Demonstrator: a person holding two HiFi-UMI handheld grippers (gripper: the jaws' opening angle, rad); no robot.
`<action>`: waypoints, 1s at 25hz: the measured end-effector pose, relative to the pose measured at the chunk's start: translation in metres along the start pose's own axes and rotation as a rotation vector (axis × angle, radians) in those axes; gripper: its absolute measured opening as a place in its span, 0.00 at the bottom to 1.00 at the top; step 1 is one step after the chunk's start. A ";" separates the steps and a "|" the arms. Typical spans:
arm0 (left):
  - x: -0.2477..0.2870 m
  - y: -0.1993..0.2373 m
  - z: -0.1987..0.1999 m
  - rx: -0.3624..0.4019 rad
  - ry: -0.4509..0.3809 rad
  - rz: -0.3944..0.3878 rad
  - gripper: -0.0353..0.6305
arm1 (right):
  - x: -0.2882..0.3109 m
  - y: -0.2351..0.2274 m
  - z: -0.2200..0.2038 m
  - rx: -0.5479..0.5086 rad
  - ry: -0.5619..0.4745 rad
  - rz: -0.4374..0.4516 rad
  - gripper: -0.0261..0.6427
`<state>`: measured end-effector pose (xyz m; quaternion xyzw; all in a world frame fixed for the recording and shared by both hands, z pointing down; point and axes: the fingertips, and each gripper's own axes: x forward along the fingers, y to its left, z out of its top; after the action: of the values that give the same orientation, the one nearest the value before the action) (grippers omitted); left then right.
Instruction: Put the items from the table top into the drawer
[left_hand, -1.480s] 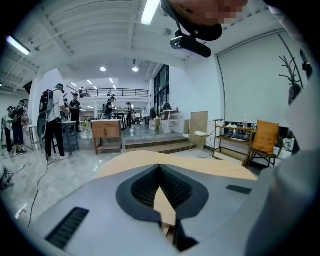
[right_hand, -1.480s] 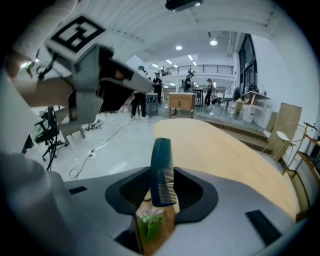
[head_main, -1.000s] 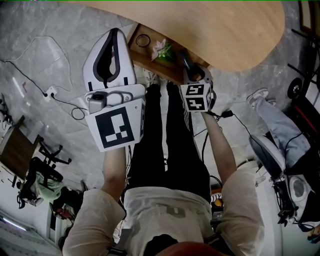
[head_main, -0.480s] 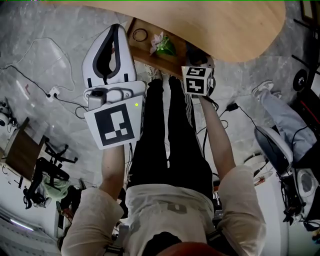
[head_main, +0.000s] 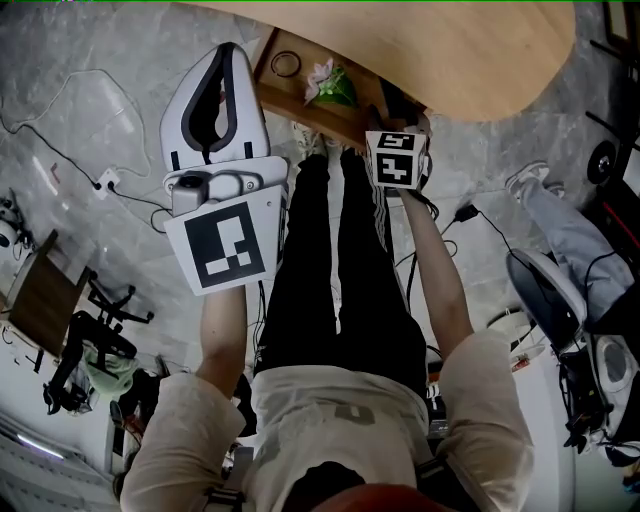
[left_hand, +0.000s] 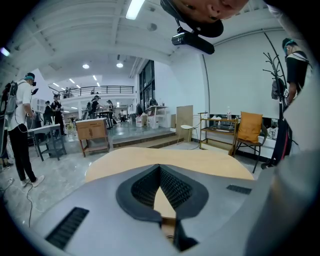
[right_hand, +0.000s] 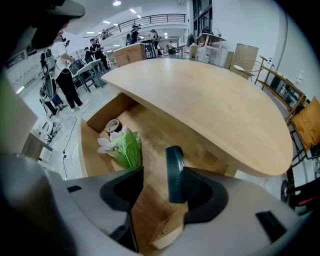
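Right gripper view: right claw (right_hand: 156, 176), just opening, stands apart, dark disc (right_hand: 175, 172) edge-on against one pad.

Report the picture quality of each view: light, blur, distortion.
Head view: even light, sharp, no glare on the table top. Left gripper view: strong fisheye bending with black corners, and a ceiling light blown out to white. Right gripper view: the same fisheye and black corners, with the flower in the drawer in clear focus.
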<state>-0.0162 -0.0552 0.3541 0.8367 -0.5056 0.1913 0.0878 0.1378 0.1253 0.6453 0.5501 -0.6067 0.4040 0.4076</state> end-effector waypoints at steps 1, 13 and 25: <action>-0.002 0.000 0.000 0.000 0.000 -0.001 0.06 | -0.001 0.002 0.000 0.001 -0.002 0.001 0.39; -0.026 0.011 0.037 -0.022 -0.054 0.032 0.06 | -0.059 -0.001 0.054 -0.017 -0.138 -0.128 0.05; -0.113 0.026 0.250 -0.032 -0.274 0.107 0.06 | -0.383 0.036 0.323 -0.086 -0.830 -0.054 0.05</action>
<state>-0.0278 -0.0604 0.0785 0.8253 -0.5598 0.0717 0.0212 0.1102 -0.0460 0.1735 0.6645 -0.7210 0.1116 0.1618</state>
